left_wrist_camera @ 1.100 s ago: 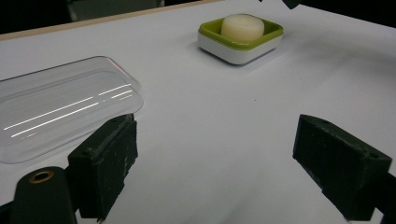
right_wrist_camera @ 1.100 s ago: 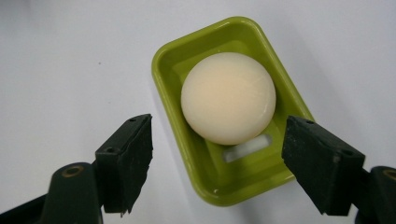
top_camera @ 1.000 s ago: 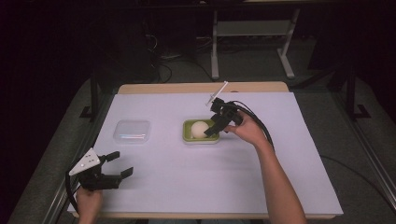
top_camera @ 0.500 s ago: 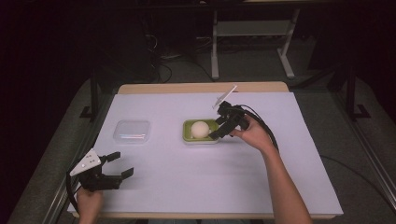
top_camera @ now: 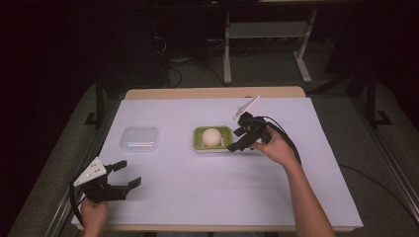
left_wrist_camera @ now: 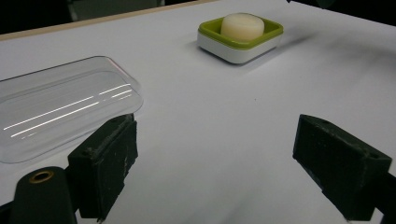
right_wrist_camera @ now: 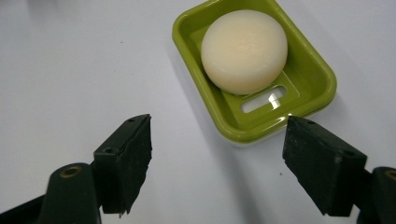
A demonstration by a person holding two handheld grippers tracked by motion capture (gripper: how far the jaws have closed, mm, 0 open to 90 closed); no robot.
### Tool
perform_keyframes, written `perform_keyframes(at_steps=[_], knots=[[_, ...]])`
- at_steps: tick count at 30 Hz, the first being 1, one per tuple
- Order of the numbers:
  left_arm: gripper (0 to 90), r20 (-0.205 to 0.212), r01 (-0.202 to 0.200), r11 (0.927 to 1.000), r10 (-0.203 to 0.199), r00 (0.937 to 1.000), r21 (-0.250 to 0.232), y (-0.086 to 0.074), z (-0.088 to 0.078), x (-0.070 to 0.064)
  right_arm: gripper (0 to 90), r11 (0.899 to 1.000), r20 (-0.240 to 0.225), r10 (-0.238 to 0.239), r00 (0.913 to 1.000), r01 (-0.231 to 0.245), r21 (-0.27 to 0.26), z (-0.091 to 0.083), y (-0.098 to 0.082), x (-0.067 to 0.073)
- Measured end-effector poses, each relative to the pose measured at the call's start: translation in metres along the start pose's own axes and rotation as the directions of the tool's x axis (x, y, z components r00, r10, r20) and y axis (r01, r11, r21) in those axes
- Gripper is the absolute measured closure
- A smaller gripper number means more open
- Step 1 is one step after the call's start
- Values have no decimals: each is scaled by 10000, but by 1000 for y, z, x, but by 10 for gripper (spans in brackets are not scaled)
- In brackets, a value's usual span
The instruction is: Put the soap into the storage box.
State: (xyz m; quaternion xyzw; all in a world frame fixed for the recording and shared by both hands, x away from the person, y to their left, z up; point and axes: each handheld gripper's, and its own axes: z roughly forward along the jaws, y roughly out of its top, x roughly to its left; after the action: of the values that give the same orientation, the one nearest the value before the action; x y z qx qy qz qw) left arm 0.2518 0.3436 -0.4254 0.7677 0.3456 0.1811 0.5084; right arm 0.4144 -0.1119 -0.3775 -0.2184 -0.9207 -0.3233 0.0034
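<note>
The right gripper (top_camera: 236, 139) has drawn back from the round cream soap (top_camera: 212, 137) to the right edge of the glossy green rectangular dish (top_camera: 197, 139), jaws open and empty. The soap lies in the dish. Left of the dish, a clear plastic lid (left_wrist_camera: 60, 109) is cut off by the frame edge; beyond it the left gripper (top_camera: 126, 175) has its jaws open.

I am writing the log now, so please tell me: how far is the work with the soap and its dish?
Done: the soap lies in the green dish. In hand: nothing; the right gripper is open beside the dish, the left gripper open. Probably left: the clear lid, lying apart.
</note>
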Motion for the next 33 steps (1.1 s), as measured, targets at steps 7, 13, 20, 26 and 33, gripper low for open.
perform_keyframes(at_steps=[7,13,20,26,33], knots=[[132,-22,31,10000,-31,10000,-61,0,0,-1,213,9999,8,-8,10000,8,104,-2,-8,5],[132,-8,28,10000,-28,10000,-76,0,0,-1,216,10000,91,-31,10000,30,74,-7,-16,11],[132,-19,-12,10000,12,10000,-45,0,0,-1,213,10000,65,-7,10000,7,10,-10,-27,16],[132,11,-91,10000,91,10000,-37,0,0,-1,205,10000,40,80,10000,-80,49,-13,-38,19],[132,-38,-194,9998,194,9998,4,0,0,-2,205,9997,90,235,9997,-234,-69,-17,-50,26]])
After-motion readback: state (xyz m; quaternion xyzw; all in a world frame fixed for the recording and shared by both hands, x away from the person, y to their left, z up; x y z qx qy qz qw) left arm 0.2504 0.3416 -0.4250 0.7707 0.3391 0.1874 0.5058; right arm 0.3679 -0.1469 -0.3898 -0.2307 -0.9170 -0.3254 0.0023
